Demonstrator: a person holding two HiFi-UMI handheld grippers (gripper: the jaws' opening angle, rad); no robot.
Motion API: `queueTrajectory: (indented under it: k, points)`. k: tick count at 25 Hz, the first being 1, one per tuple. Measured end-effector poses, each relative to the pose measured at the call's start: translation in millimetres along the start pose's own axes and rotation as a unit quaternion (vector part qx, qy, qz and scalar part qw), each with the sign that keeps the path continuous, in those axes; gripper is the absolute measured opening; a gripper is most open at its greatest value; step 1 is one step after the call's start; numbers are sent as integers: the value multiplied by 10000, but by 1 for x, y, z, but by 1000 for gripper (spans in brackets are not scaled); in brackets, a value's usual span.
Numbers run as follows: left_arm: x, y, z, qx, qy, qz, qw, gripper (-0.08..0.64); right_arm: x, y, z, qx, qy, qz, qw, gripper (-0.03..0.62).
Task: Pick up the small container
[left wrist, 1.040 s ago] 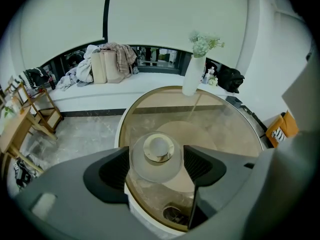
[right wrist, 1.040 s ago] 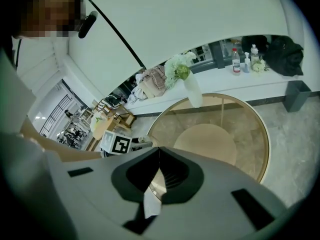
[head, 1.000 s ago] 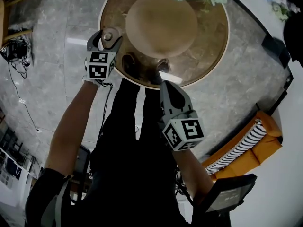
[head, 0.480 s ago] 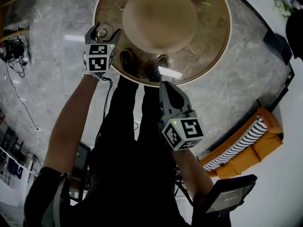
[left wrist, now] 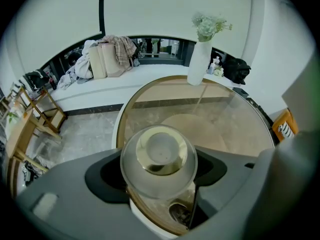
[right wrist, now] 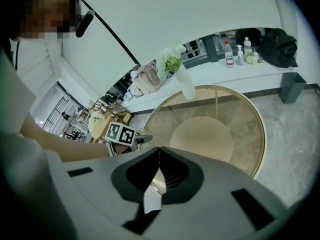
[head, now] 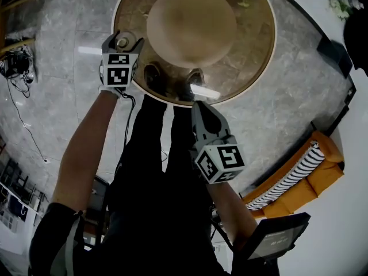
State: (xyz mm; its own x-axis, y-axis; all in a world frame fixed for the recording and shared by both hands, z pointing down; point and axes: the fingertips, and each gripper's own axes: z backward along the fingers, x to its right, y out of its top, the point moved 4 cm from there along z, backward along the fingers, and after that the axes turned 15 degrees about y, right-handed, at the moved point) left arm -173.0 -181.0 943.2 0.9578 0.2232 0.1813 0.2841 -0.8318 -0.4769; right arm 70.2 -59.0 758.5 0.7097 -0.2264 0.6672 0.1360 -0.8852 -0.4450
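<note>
The small container (left wrist: 159, 161), the only one in view, sits between the jaws of your left hand-held gripper (head: 123, 41), which are clamped on its clear, rounded sides. It has a shiny gold lid with a pale centre. It is at the left edge of the counter (head: 253, 56), right over the gold rim; whether it rests on the glass or hangs just above it cannot be told.

Your right hand-held gripper (right wrist: 159, 171) holds nothing: its jaws are pressed together. In the head view it sits just off the near edge of the counter, well apart from the left one. Each of the two grippers carries one marker cube (head: 118, 73) with black-and-white squares.

There is one counter, round, with a glass top and a single beige round base (head: 191, 26) showing through the middle. One white vase (left wrist: 199, 63) stands upright at its far edge, holding a bunch of pale flowers (left wrist: 210, 25). On the white ledge behind it stand a few bottles (right wrist: 228, 54); their labels are too small to read.
</note>
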Motion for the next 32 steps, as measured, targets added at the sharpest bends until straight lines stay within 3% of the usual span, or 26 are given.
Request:
queueTrajectory:
  k: [14,22,26,32]
  points:
    - [10,15,48,284,-204,-377,9987,337,-5,11,24,310,60,81,9995,6]
    - [14,40,127,506,-550,-475,9961,337,-34,42,53,526,99,340,9980,6]
    - [13,44,171,587,-623,-715,9938,337,-56,55,66,608,189,442,9970,6]
    - [7,51,228,577,-674,-725,9934,337,-85,63,82,618,376,618,9955,6]
